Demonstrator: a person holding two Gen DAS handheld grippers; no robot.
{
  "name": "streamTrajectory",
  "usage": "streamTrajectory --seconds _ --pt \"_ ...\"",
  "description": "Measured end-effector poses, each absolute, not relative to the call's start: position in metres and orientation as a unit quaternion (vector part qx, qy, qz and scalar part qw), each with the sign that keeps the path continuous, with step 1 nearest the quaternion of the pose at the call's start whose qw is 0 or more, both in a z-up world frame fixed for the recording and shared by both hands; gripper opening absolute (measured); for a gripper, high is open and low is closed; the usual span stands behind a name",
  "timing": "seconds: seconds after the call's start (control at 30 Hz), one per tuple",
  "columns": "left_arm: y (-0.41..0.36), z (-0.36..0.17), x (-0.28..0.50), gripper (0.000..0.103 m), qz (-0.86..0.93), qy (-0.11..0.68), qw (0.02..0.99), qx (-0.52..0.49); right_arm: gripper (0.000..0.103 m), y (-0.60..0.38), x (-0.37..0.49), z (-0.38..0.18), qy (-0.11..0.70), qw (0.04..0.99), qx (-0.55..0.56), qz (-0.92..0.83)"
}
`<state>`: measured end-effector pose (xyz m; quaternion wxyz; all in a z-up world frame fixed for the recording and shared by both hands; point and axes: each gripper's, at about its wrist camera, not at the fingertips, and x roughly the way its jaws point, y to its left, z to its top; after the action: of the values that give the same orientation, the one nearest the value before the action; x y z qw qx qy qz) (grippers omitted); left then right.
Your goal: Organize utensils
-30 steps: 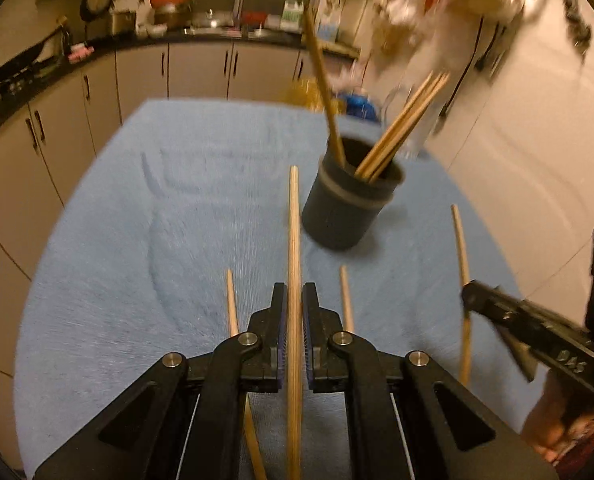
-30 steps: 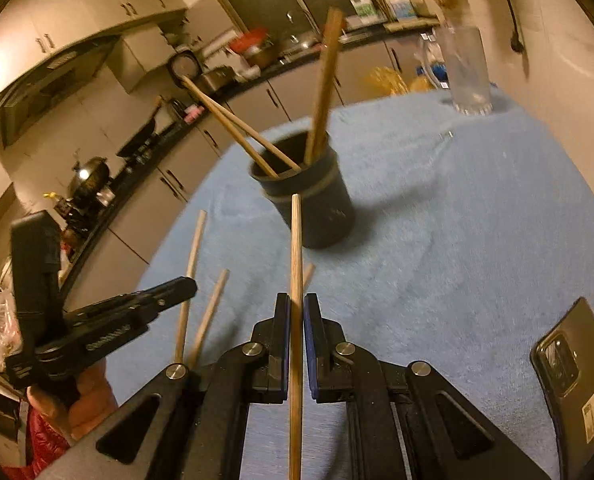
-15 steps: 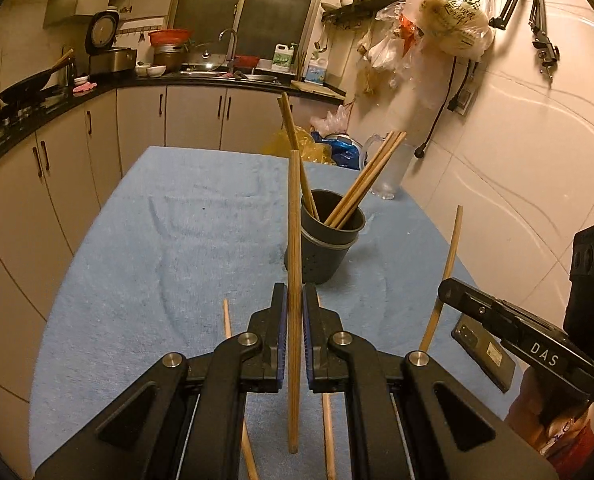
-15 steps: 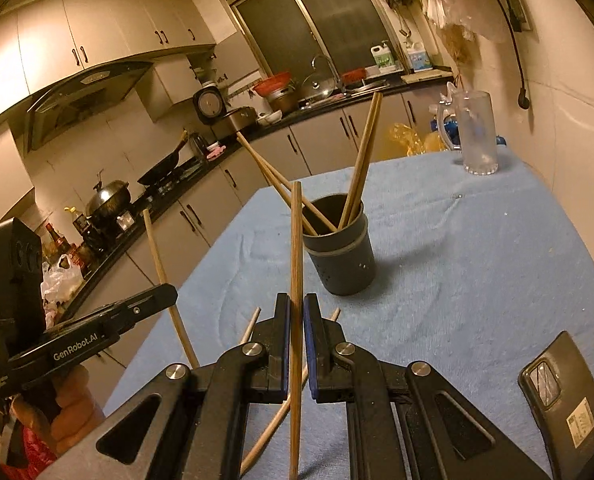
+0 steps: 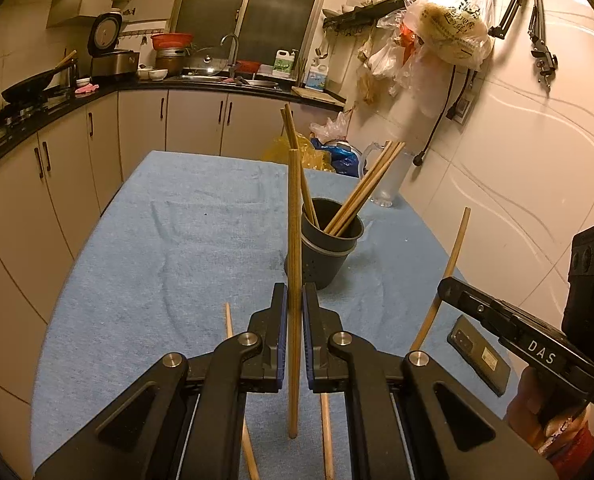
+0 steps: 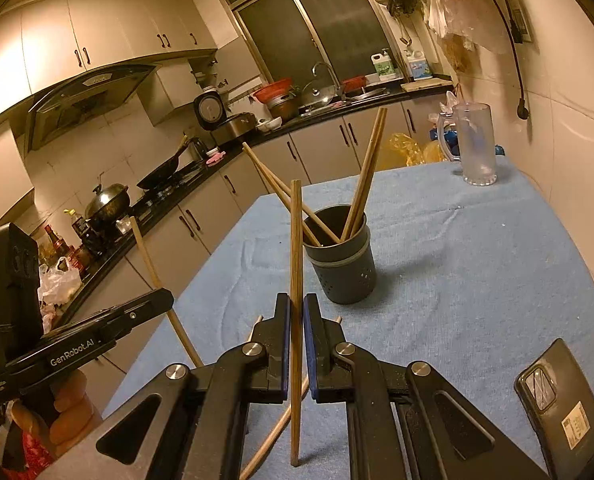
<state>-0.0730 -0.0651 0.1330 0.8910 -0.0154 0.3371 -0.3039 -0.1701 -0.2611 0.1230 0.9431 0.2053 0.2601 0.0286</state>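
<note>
Left wrist view: the left tongs (image 5: 293, 322) are pressed together on a wooden chopstick (image 5: 294, 240), pinching it near its middle so it stands nearly upright, its upper end rising past the jaws and its lower end hanging free above the blue cloth (image 5: 177, 240) that covers the bench. Just beyond the tongs stands a dark holder cup (image 5: 329, 252) with several chopsticks (image 5: 361, 192) leaning in it, some to the left and some to the right. Two loose chopsticks (image 5: 228, 320) lie on the cloth beneath the tongs, one on either side of the held stick. To the right, the right tongs (image 5: 447, 288) come in from the side, gripping their own chopstick (image 5: 453, 256), which tilts upward. A dark phone (image 5: 479, 354) lies on the cloth below them. A clear mug (image 5: 389, 184) stands beyond the cup, near the wall.

Right wrist view: the right tongs (image 6: 296, 320) are closed on a chopstick (image 6: 296, 248), clamping it about midway, close to upright, its lower end clear of the cloth (image 6: 477, 260). The holder cup (image 6: 343, 264) stands just ahead and slightly to the right, with chopsticks (image 6: 363, 184) fanning out both ways. Loose chopsticks (image 6: 273, 436) lie under the tongs. To the left, the left tongs (image 6: 165, 300) hold a tilted chopstick (image 6: 149, 264), and a hand (image 6: 65, 412) grips the handle. The phone (image 6: 557, 396) lies at lower right; the mug (image 6: 475, 144) stands far ahead on the right.
</note>
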Motion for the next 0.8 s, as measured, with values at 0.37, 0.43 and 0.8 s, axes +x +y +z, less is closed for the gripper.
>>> streamTrajectory --seconds 0.37,0.43,0.8 --pt "-0.064 0.135 -0.074 0.007 -0.303 0.336 0.892 -0.018 0.008 -0.265 -0.171 0.126 0.254 0.944 0.210 0.025" --pt "-0.064 0.135 -0.074 0.007 -0.305 0.336 0.891 -0.018 0.008 -0.266 -0.171 0.127 0.252 0.944 0.212 0.024" --pt "-0.069 0.143 -0.075 0.007 -0.297 0.334 0.894 -0.013 0.008 -0.274 -0.170 0.134 0.237 0.946 0.220 0.031"
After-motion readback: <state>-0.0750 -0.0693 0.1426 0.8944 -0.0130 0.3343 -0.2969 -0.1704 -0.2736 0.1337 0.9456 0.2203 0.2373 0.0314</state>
